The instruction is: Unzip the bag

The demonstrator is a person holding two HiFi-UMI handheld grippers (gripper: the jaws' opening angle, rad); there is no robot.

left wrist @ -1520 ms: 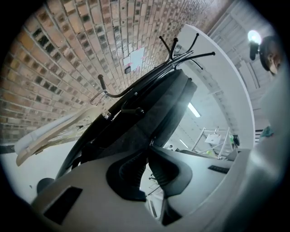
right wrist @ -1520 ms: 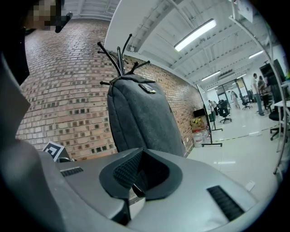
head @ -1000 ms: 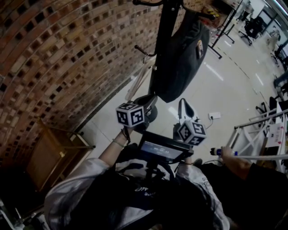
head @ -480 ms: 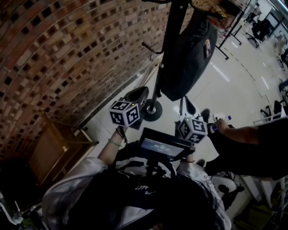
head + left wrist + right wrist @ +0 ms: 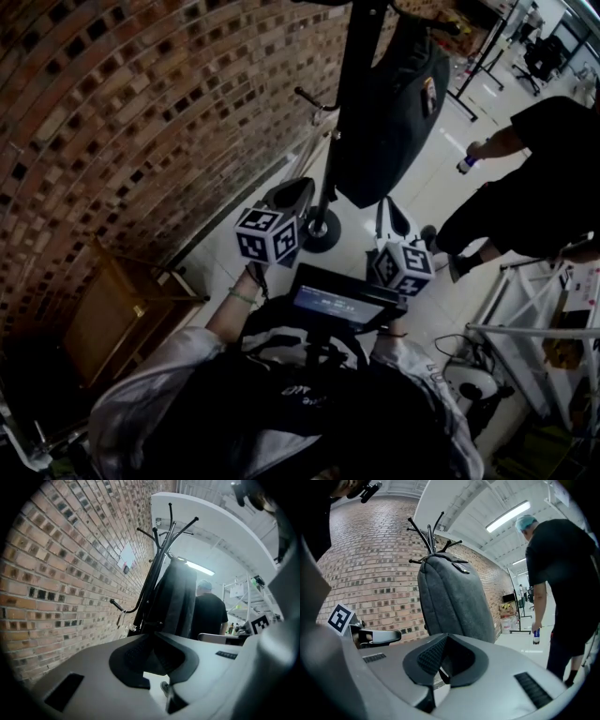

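I am hovering the clenched, empty left tool (image 5: 291, 195) and right tool (image 5: 389, 221) short of the hanging dark grey fabric bag (image 5: 392, 112), needing its zip pull next.

The floor (image 5: 441, 187) is pale, glossy tile running up to a brick wall (image 5: 141, 112). Just ahead of the left hand-held gripper (image 5: 292, 192), the round black base (image 5: 321, 232) of a coat stand (image 5: 354, 84) sits on the tiles. The dark bag (image 5: 389, 112) hangs from the stand's upper hooks, clear of the floor, ahead of the right hand-held gripper (image 5: 389, 217). Behind and left of the left hand-held gripper, by the wall, stands what looks like a low wooden table (image 5: 108, 323), though it is dim there. Right of the right hand-held gripper a person (image 5: 539, 178) stands on the tiles, with a white metal rack (image 5: 525, 323) nearer.
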